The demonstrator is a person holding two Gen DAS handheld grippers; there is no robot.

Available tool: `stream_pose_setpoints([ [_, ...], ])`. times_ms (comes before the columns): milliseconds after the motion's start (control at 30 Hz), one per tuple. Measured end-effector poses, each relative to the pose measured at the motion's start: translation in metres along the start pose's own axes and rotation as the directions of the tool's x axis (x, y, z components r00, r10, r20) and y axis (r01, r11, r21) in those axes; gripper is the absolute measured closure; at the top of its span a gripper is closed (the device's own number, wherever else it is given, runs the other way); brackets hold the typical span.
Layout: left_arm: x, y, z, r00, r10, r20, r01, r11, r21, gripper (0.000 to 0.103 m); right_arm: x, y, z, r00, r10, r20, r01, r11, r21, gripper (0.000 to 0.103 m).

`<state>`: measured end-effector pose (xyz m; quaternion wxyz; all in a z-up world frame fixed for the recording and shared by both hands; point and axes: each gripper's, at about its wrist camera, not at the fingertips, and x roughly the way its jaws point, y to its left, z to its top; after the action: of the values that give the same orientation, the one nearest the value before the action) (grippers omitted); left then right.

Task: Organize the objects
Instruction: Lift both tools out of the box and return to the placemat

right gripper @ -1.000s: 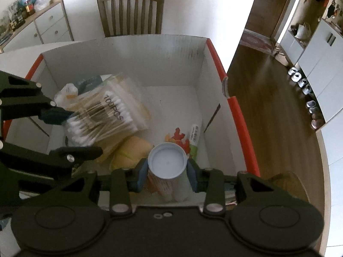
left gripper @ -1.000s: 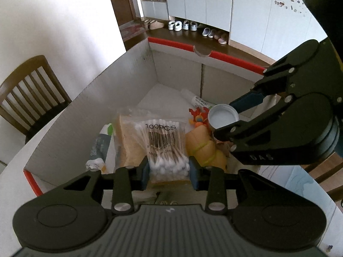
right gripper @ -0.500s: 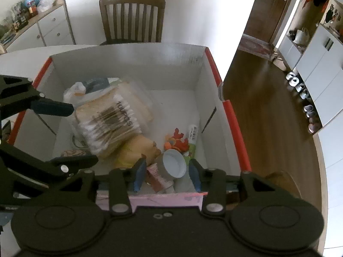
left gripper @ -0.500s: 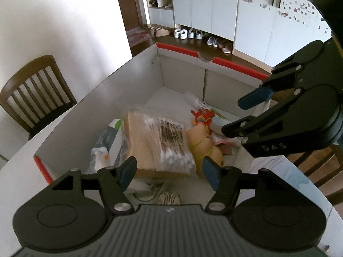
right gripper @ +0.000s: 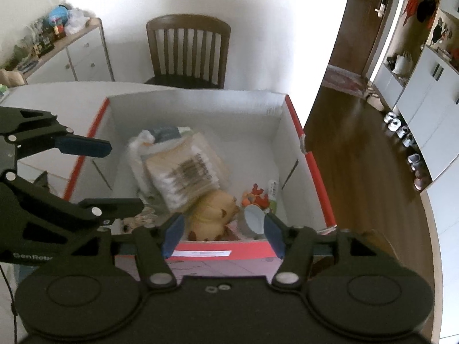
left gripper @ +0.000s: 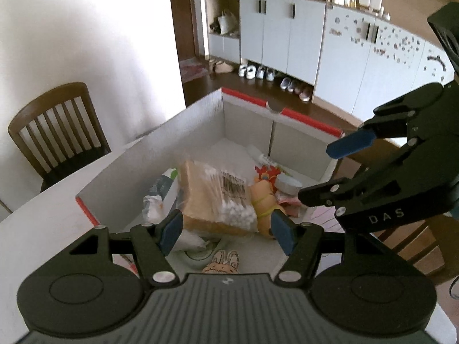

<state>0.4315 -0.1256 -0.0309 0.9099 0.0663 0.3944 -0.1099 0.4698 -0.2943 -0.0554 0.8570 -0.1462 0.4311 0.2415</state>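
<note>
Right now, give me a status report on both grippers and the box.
Left gripper open, empty. Right gripper open, empty. Cotton swab pack and white-capped bottle lie in the cardboard box. Nothing in the way.

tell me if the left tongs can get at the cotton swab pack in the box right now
Probably yes: the left tongs are open above the box, and the cotton swab pack lies on top of the pile with nothing over it.

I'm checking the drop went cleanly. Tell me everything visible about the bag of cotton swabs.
The bag of cotton swabs is a clear plastic pack with a barcode label, white tips showing. It lies tilted inside the cardboard box, free of both open grippers, resting over other packets, its edge against a yellow plush toy.
</note>
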Motion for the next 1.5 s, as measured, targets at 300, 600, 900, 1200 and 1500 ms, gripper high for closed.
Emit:
stream_pose_setpoints([
  [300,-0.044,0.005,-0.013,0.997,-0.025,0.079,0.028,0.999,-0.036,0.036,-0.038,0.026,-0.006,0.997,-0.018,0.068,0.02,1.0,-0.02,0.042],
  [600,-0.09,0.02,-0.033,0.991,-0.036,0.132,0.045,0.997,-0.067,0.036,-0.076,0.057,-0.01,0.991,-0.01,0.132,0.012,1.0,-0.012,0.042],
  [900,-0.128,0.04,-0.056,0.985,-0.044,0.169,0.061,0.993,-0.098,0.036,-0.102,0.096,-0.014,0.985,0.015,0.172,-0.014,1.0,-0.011,0.042],
  [1200,-0.161,0.062,-0.089,0.981,-0.031,0.19,0.051,0.994,-0.101,0.027,-0.112,0.134,-0.023,0.98,0.042,0.192,-0.044,0.999,0.007,0.036],
  [1500,-0.183,0.091,-0.137,0.986,-0.002,0.165,0.024,0.991,-0.132,0.025,-0.106,0.164,-0.037,0.978,0.066,0.199,-0.08,0.995,0.065,0.029],
])
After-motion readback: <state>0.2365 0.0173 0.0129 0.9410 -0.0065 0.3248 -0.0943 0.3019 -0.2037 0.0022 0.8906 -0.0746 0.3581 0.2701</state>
